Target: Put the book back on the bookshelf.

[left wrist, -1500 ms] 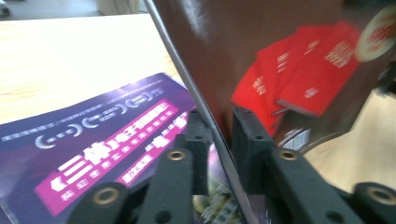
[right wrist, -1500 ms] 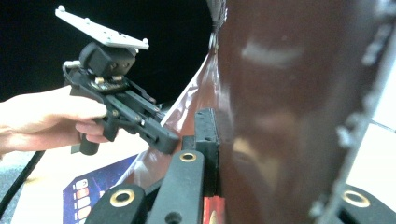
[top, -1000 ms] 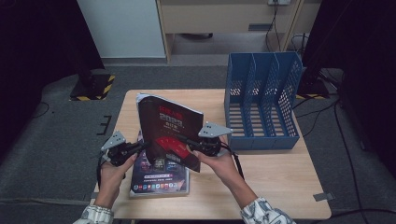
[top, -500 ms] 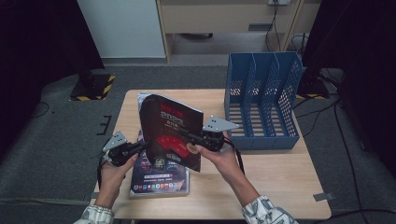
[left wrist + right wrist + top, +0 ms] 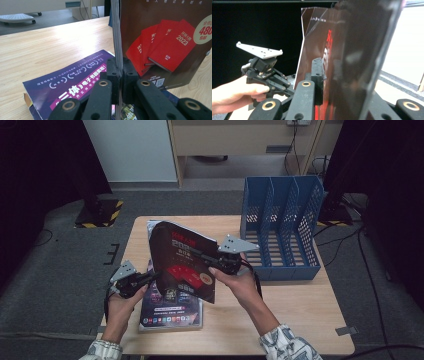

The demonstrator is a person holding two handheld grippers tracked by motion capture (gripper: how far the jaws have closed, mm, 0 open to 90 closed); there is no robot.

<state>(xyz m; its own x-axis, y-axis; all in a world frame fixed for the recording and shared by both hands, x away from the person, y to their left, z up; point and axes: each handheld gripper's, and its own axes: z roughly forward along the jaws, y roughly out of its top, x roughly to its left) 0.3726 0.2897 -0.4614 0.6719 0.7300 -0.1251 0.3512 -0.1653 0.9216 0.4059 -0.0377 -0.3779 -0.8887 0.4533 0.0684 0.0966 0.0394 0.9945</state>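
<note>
A person at a pale wooden worktop [image 5: 300, 310] holds a dark brown, glossy magazine with red books printed on its cover [image 5: 182, 262] upright and tilted above the surface, gripped from both sides. The left hand-held gripper [image 5: 150, 278] pinches the magazine's lower left edge; in the left gripper view its black jaws are pressed together on the thin stack of pages [image 5: 117, 37], with the cover [image 5: 170, 42] to their right. The right hand-held gripper [image 5: 212, 258] meets the magazine at its right edge, level with the middle of the cover. Its jaws have just been opening a little, with the magazine [image 5: 352, 55] between them; in the right gripper view the one pad in sight [image 5: 317, 75] lies against the cover, the other being hidden behind the pages, so whether they press cannot be told.

Beneath the raised magazine, a second magazine with a purple cover and white lettering [image 5: 170, 312] lies flat near the worktop's front left edge. A blue plastic file rack with perforated dividers [image 5: 280, 225] stands at the worktop's far right, well apart from the magazines.
</note>
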